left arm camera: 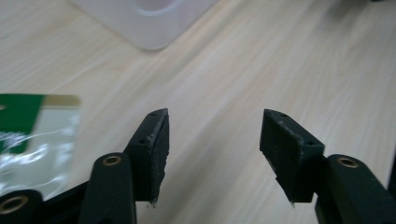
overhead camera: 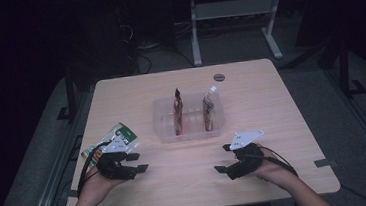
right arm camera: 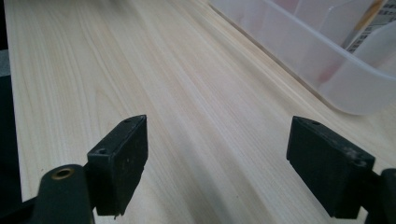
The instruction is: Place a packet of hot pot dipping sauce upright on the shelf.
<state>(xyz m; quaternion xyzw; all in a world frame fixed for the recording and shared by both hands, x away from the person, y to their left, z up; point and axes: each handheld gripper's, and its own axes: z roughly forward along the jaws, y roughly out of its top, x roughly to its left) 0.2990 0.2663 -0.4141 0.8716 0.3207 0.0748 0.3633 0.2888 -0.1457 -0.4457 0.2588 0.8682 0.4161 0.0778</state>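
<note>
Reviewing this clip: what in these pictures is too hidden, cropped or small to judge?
- Green packet: print too small in the high view; the left gripper view's edge crops it, and the left gripper covers its near end.
- Two pouches in the clear bin: labels too small; the bin's frosted wall blurs their bases.
- Round thing at the table's far edge: too small to identify.

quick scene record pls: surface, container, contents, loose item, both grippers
surface: light wooden table
container: clear plastic bin, table centre
contents: red pouch and orange spouted pouch, both upright inside
loose item: green-and-white packet, flat on table, beside left gripper
left gripper: open, nothing between jaws
right gripper: open, nothing between jaws
</note>
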